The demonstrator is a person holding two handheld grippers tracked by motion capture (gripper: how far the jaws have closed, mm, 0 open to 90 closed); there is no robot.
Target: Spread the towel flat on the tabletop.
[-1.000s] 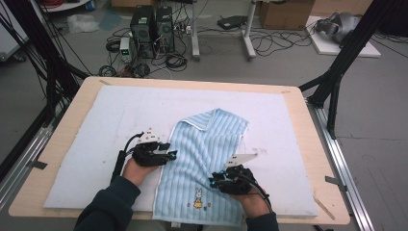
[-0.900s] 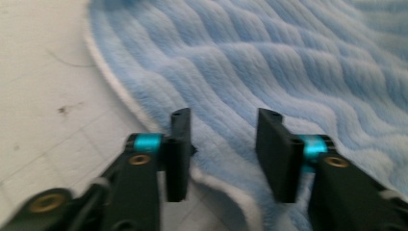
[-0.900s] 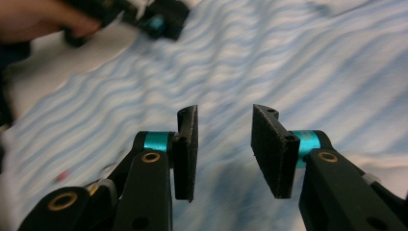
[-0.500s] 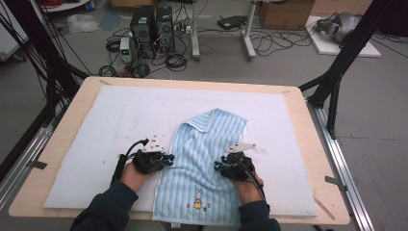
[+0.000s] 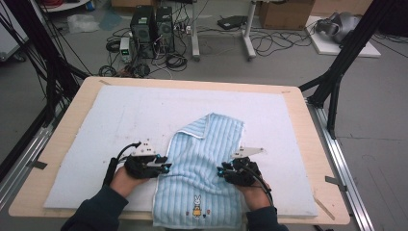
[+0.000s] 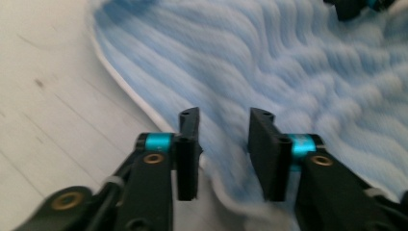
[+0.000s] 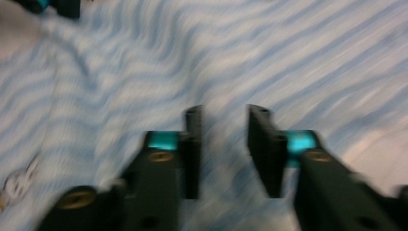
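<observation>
Fingers [image 6: 188,144] of both grippers stand released at the towel's [image 5: 204,159] side edges, placed to pinch and fold it

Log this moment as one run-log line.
towel: flat, far corner folded | left gripper: jaws open at left edge | right gripper: jaws open over towel

Beyond your desk [image 5: 317,144] you see grey floor [image 5: 375,110], tangled cables [image 5: 269,43], two computer towers [image 5: 153,29] and cardboard boxes [image 5: 284,13].

The towel [image 5: 204,168] is pale blue with white stripes and a small rabbit picture. The mat [image 5: 120,115] is white. The grippers' jaws are black with teal bands.
</observation>
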